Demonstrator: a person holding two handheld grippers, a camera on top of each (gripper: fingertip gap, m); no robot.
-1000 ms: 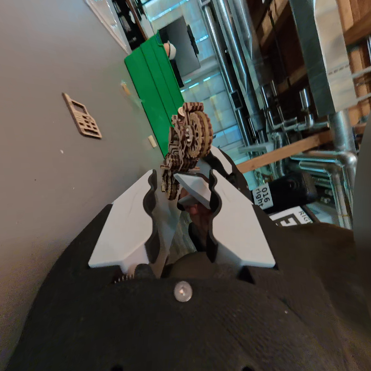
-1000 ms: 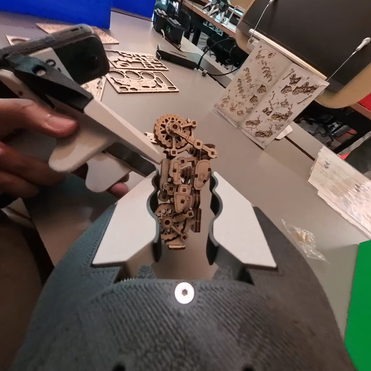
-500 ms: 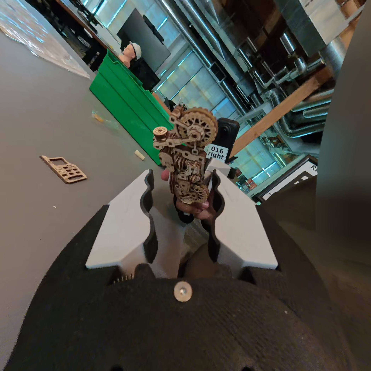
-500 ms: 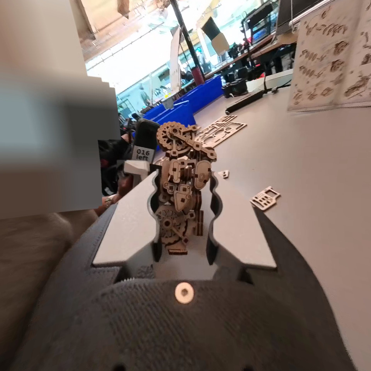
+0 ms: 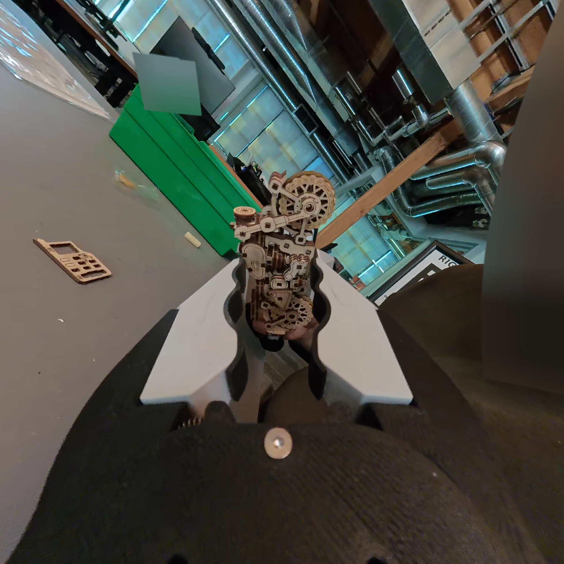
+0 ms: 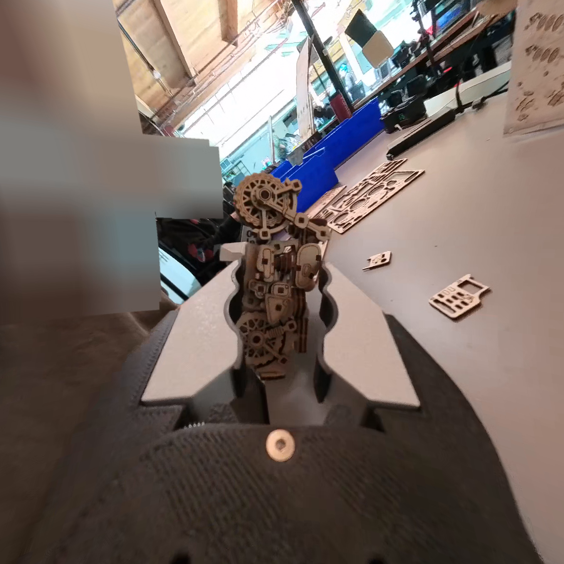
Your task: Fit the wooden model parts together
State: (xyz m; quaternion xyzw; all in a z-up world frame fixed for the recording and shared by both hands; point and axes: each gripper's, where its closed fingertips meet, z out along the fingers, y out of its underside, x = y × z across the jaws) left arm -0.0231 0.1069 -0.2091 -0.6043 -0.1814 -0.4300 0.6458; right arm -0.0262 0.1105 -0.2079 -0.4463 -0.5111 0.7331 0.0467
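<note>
A wooden motorcycle model stands on end with one wheel at the top, lifted above the grey table. My left gripper has its fingers pressed against both sides of the model's body. My right gripper is shut on the same model from the opposite side, lower wheel deep between its fingers. One white tip of the left gripper shows just behind the model. A hand's fingers show behind the model's lower end.
A punched-out wooden fret piece lies on the table, also in the right wrist view, next to a smaller piece. Emptied wooden sheets, blue bins and a printed sheet stand farther back. A green bin borders the table. My left and right fingertips are right by each other. The punched-out wooden fret piece lies around 11 cm away from my right fingertips. It turns up in the right wrist view as well.
Both grippers turned to face each other. The model came in between my left fingers, which closed inward on it. The right gripper kept its hold.
</note>
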